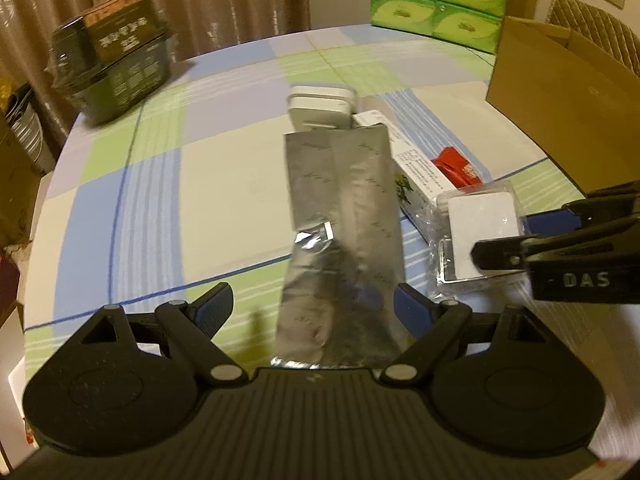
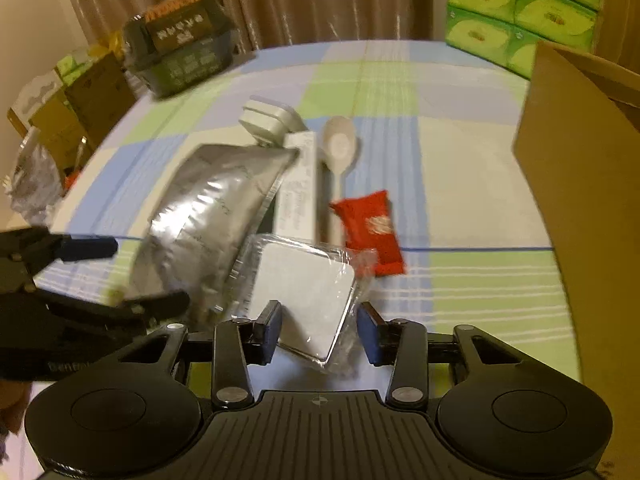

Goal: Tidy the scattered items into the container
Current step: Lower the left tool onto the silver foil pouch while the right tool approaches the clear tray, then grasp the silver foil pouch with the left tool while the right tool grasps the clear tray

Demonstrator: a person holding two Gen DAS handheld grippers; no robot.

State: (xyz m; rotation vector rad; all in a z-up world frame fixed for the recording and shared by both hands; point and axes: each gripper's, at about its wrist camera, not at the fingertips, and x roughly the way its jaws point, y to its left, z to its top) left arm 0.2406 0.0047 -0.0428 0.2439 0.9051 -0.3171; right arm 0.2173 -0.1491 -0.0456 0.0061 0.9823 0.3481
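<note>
Table: checked cloth in blue, green and cream; loose items bunched near the middle, both tools reaching in from the near edge.
Far left: dark shrink-wrapped tub at the back corner, well apart from the bunch.
Left tool: fingers spread wide, gripping nothing; the near end of the foil pouch lies between them, the right pad close to its edge, the left pad well clear.
Pouch, axis: long side runs straight away from the left tool, nearly in line with its reach, so a closing pinch would take it across the narrow width. Left hand is the nearer one.
Pouch, look: silver, flat, creased, limp; a torn flap is curled up partway along. Likely to sag once lifted.
Behind pouch: white plastic case at its far end; long white carton just beside its right edge.
Clear packet: flat white square in crinkly clear wrap, beside the pouch on the right, overlapping its edge in the right wrist view.
Right tool: fingers apart, straddling the packet's near corner; not clamped as far as I can tell. Right hand owns this one.
Right of carton: white spoon lying lengthwise, then a red sachet just beside the packet.
Far right: open cardboard box, presumably the container, near the right tool's side.
Back right: stacked green tissue packs.
</note>
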